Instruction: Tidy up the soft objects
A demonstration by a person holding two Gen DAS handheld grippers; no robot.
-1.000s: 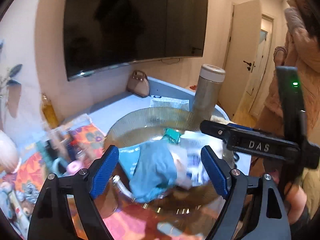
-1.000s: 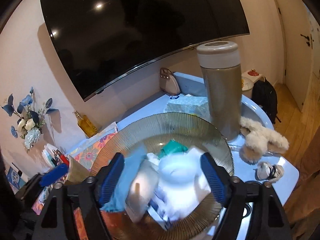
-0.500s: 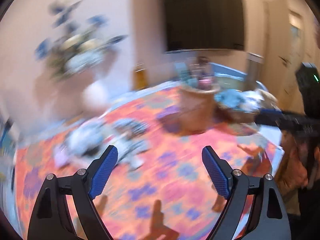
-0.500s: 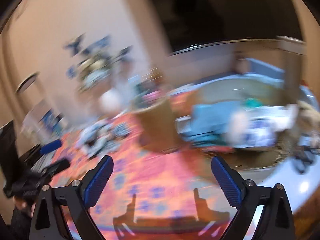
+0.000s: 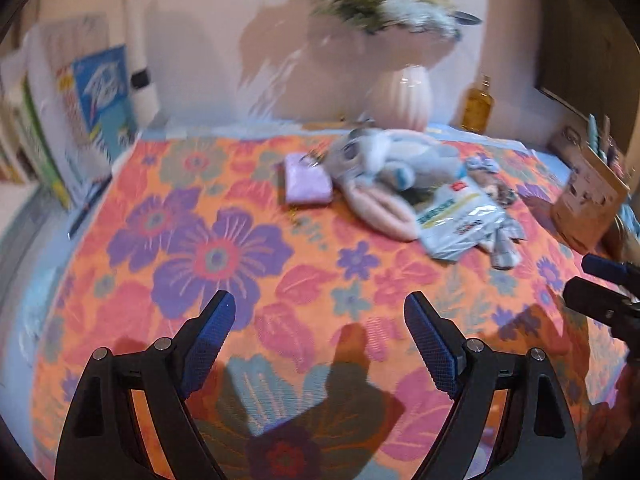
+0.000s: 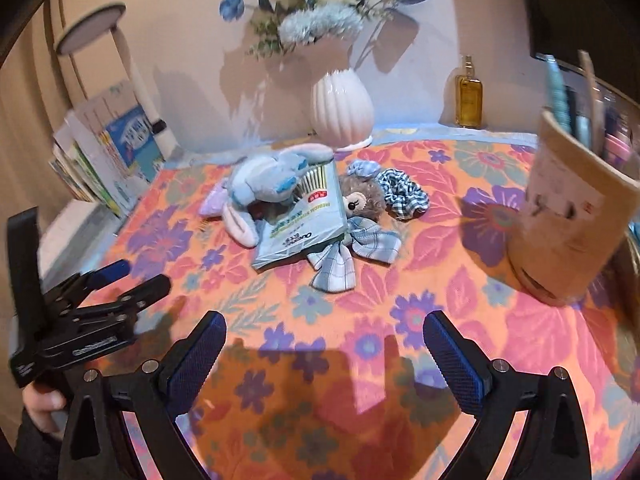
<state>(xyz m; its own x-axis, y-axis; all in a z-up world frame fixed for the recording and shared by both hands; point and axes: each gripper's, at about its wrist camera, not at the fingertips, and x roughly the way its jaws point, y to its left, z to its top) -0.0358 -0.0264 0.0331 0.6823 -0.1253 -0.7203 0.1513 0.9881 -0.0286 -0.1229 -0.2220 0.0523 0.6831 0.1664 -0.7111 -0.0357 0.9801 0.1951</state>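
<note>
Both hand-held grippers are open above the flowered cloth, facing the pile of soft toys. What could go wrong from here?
1. The plastic packet lies on the blue plush rabbit and the bear; grabbing a toy may drag it along.
2. The white vase stands just behind the pile; a far reach could tip it.
3. The checked scrunchie touches the bear, so the right hand-held gripper might pinch both.

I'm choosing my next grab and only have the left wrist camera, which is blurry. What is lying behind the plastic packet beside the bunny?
Observer: A brown plush bear, face showing, with one side tucked under the packet.
Operator: Anything soft touching it?
Observer: A blue checked scrunchie rests against the bear, on the side away from the packet.
Operator: And nearer to me?
Observer: A plaid bow lies spread on the cloth, partly under the packet's corner.
</note>
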